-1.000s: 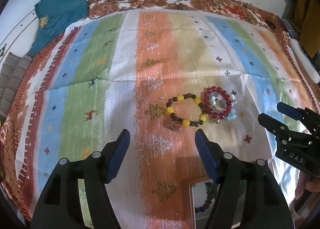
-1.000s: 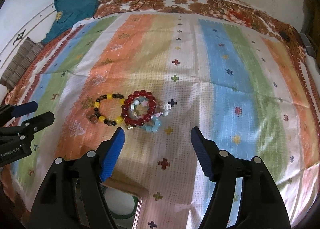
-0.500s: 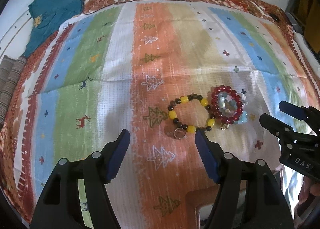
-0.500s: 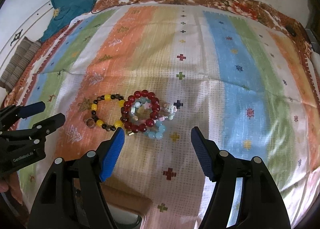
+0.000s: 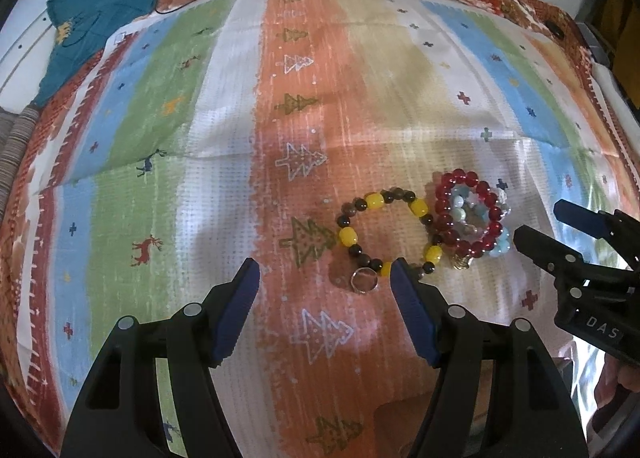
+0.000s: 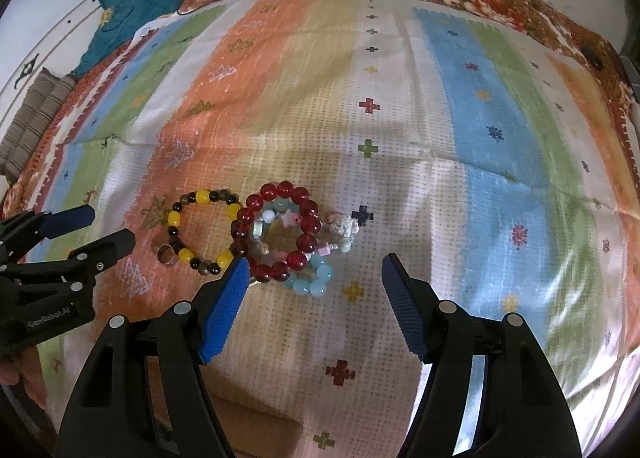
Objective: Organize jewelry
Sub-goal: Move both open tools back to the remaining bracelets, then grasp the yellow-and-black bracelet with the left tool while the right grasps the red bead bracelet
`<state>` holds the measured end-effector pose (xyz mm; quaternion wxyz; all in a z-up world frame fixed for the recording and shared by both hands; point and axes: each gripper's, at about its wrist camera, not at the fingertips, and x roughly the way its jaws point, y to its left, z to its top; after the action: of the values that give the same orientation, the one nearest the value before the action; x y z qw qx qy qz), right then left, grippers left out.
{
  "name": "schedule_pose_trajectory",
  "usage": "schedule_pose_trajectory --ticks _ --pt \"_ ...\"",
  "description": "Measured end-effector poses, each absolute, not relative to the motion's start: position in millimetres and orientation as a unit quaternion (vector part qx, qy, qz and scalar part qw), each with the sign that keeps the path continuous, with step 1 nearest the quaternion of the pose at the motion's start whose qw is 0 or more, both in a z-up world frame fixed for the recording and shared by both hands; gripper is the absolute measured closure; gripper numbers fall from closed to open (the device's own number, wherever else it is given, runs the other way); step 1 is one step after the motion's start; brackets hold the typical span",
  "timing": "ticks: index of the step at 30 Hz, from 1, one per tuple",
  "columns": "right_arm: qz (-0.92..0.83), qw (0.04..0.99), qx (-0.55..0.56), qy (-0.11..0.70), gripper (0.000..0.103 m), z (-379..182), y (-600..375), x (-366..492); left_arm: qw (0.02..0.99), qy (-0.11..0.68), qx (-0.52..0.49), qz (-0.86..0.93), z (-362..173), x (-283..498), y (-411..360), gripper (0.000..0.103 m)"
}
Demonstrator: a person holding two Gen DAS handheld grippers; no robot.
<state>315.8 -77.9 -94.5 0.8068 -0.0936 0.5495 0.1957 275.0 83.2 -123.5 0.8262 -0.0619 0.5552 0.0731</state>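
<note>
Bracelets [image 6: 276, 234] lie just ahead of right tool [image 6: 312, 278].

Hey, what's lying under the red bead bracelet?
The red bead bracelet lies on top of a light blue bead bracelet with pink star beads and a small grey animal charm. Where they overlap, the blue beads are covered.

- left gripper [image 5: 325, 278] held low, its blue-padded fingers [image 5: 236, 308] spread wide with nothing between them
- right gripper [image 6: 312, 276] just beside it on the right, fingers [image 6: 404, 308] likewise spread wide, gripping nothing
</note>
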Motion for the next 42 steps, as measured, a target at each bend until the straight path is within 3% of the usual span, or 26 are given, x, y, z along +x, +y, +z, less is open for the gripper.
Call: schedule_pose_trajectory --ticks 14,17,24,30,36,38,42 --pt "0.187 0.803 -0.127 0.550 0.035 -106 -64 330 0.826 0.558 -0.056 0.066 -137 288 88 0.035" --pt "0.187 0.798 -0.131 0.558 0.043 -113 -62 334 0.823 0.561 -0.053 0.064 -142 289 88 0.035" --pt "0.182 0.794 -0.126 0.566 0.044 -122 -63 342 0.822 0.565 -0.050 0.060 -149 296 89 0.035" --pt "0.187 0.789 -0.125 0.571 0.054 -128 -61 346 0.820 0.568 -0.045 0.055 -154 303 86 0.037" --pt "0.195 0.781 -0.113 0.583 0.065 -135 -60 350 0.812 0.581 -0.035 0.045 -167 311 80 0.066" --pt "0.194 0.781 -0.114 0.582 0.070 -134 -61 352 0.813 0.580 -0.030 0.051 -168 313 79 0.085" --pt "0.197 0.783 -0.132 0.575 0.086 -131 -57 351 0.811 0.582 -0.027 0.052 -170 317 77 0.091"
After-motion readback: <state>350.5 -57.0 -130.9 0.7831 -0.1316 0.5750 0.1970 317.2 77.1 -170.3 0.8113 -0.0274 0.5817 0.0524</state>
